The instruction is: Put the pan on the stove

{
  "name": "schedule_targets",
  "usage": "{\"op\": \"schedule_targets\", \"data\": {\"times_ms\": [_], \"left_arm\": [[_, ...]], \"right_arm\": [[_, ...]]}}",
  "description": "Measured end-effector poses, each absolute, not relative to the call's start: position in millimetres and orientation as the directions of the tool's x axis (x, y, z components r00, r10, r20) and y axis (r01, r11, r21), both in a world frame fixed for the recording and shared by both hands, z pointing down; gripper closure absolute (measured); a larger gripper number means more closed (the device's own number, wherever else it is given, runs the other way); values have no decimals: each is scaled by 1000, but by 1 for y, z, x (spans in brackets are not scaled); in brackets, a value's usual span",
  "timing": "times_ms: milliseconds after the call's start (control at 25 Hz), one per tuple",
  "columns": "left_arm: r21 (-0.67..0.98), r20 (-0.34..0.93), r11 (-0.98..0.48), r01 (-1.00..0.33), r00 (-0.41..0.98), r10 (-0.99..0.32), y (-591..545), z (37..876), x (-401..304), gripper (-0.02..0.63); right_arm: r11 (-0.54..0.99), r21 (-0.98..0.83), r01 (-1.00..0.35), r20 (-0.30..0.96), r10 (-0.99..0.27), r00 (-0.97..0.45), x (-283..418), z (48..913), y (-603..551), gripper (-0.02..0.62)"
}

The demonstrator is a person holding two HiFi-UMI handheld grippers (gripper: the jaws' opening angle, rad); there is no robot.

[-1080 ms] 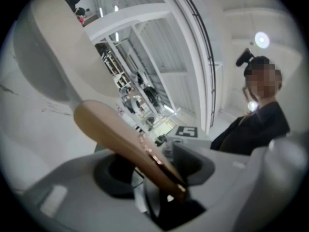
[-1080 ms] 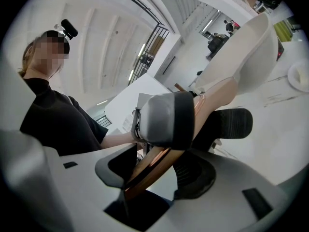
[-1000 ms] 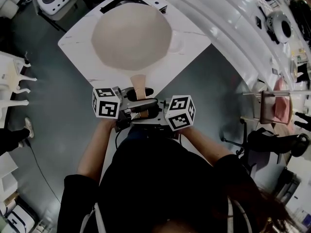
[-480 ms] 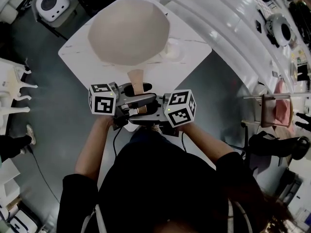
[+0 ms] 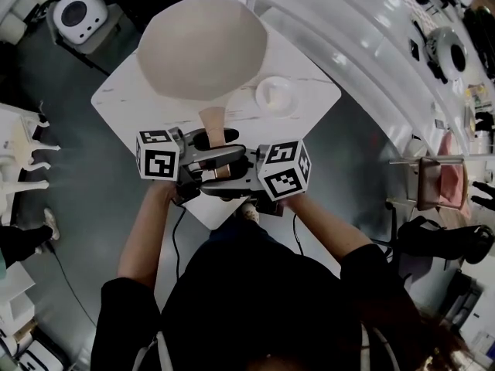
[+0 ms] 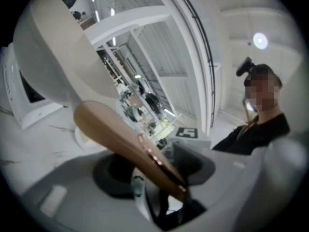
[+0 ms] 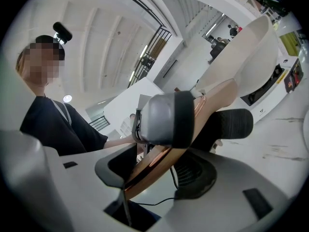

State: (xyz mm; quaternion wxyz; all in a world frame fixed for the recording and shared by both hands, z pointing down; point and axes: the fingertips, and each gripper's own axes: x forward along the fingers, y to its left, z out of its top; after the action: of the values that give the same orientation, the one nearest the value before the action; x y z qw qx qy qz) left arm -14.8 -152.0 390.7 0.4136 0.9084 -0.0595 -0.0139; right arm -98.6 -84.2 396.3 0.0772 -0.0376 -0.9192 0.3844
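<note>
A large beige pan (image 5: 203,45) hangs in the air over the white table (image 5: 309,91). Its wooden handle (image 5: 216,122) points back toward me. Both grippers hold that handle side by side: my left gripper (image 5: 210,147) is shut on it from the left, and my right gripper (image 5: 232,178) is shut on it near the handle's end. In the left gripper view the handle (image 6: 130,144) runs between the jaws, with the pan bowl (image 6: 53,47) tilted above. The white stove (image 6: 19,100) with its dark top shows under the pan (image 7: 246,47) and again in the right gripper view (image 7: 282,76).
A small white dish (image 5: 276,95) sits on the table right of the pan. The table is small, with grey floor all round it. A white curved counter (image 5: 371,45) runs along the right. A white round device (image 5: 77,10) stands on the floor at far left.
The pan and both grippers have moved toward the table's far side. The small white dish has come out from under the pan's right edge, and the pan now covers the stove.
</note>
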Motion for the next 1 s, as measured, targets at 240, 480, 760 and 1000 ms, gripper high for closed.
{"op": "schedule_targets", "data": {"times_ms": [240, 480, 760, 1000], "left_arm": [[743, 28, -662, -97, 993, -114, -186, 389, -21, 365], [743, 22, -662, -94, 993, -117, -219, 391, -24, 364], [761, 8, -642, -88, 992, -126, -250, 400, -35, 362], [784, 5, -615, -84, 992, -130, -270, 408, -39, 360]], "right_arm": [[712, -702, 1, 124, 123, -985, -105, 395, -119, 376], [718, -696, -6, 134, 121, -984, -108, 399, -152, 376], [699, -715, -13, 132, 117, -984, -119, 406, -182, 376], [673, -740, -16, 127, 116, -985, -123, 413, -203, 376]]}}
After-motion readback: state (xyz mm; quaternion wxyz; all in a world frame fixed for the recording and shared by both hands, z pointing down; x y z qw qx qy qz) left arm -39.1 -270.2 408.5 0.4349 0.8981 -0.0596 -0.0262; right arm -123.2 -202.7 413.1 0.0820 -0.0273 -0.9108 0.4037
